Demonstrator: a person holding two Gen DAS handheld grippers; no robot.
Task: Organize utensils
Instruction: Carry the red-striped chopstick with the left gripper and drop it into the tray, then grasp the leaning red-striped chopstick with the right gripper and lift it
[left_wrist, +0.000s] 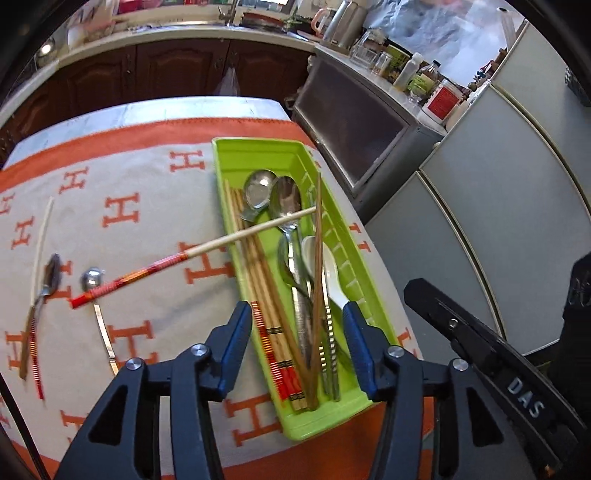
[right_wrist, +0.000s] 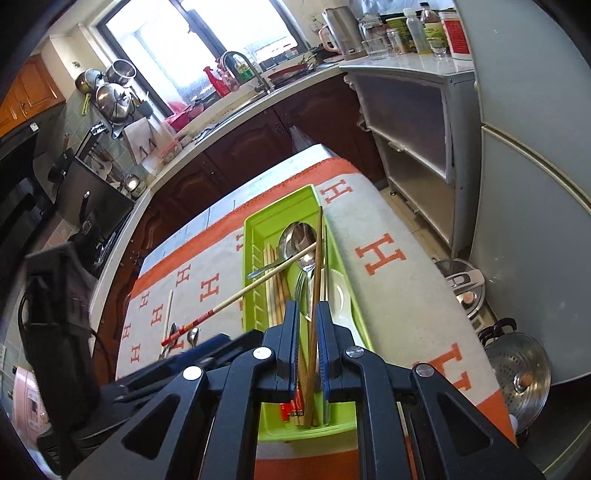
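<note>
A green utensil tray (left_wrist: 258, 155) sits on the orange and white cloth and holds chopsticks, metal spoons and a white spoon (left_wrist: 327, 266). A red-handled chopstick (left_wrist: 192, 253) lies slanted with its tip resting over the tray. A brown chopstick (left_wrist: 317, 258) leans across the tray. My left gripper (left_wrist: 297, 328) is open above the tray's near end. My right gripper (right_wrist: 306, 325) hovers over the tray (right_wrist: 255, 229), its fingers narrowly apart around the brown chopstick (right_wrist: 316, 288). A small spoon (left_wrist: 50, 277), another spoon (left_wrist: 92, 278) and a pale chopstick (left_wrist: 43, 236) lie on the cloth at left.
The table's right edge drops toward grey cabinets (left_wrist: 498, 221). A kitchen counter with sink (right_wrist: 258, 85) runs behind. Pots (right_wrist: 517, 369) stand on the floor at right. The other gripper's black body (right_wrist: 59, 314) is at left in the right wrist view.
</note>
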